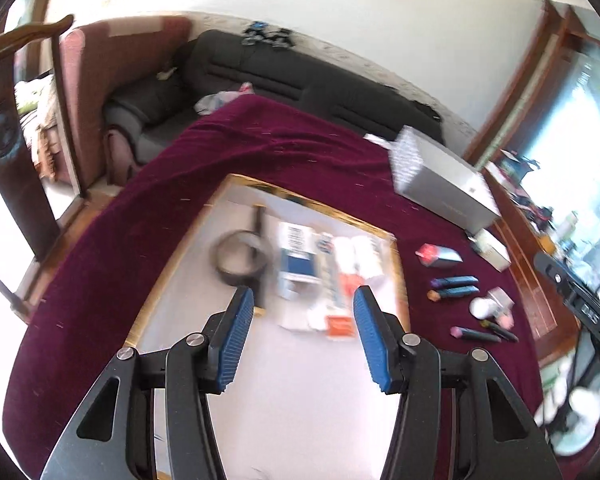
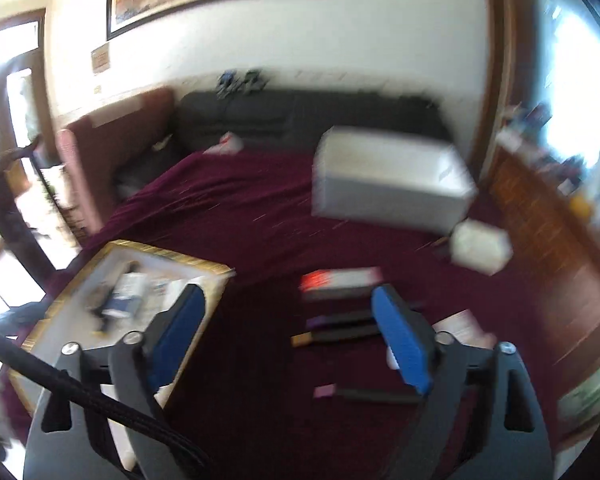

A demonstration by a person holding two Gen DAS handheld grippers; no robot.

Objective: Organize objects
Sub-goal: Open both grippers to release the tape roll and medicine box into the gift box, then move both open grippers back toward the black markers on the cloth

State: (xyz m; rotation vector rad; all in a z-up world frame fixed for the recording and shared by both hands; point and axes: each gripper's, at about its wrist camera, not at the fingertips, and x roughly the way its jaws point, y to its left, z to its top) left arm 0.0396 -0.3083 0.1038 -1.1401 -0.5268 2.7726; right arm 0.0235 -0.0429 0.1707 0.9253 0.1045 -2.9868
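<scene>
A white tray with a gold rim (image 1: 398, 264) lies on a maroon cloth (image 1: 140, 208). It holds a roll of black tape (image 1: 240, 258), a blue and white box (image 1: 298, 264) and other blurred packets. My left gripper (image 1: 304, 300) is open and empty above the tray. To the tray's right lie several dark markers (image 1: 456, 282) and a red and grey box (image 1: 440, 255). My right gripper (image 2: 288, 308) is open and empty above the cloth, with the markers (image 2: 340, 336) between its fingers in view. The tray (image 2: 172, 258) shows at its left.
A large silver box (image 1: 444, 184) and a small white box (image 1: 494, 249) stand at the table's far right. A black sofa (image 1: 260, 68) runs behind the table. A wooden sideboard (image 2: 548, 216) with clutter stands at the right. The right wrist view is blurred.
</scene>
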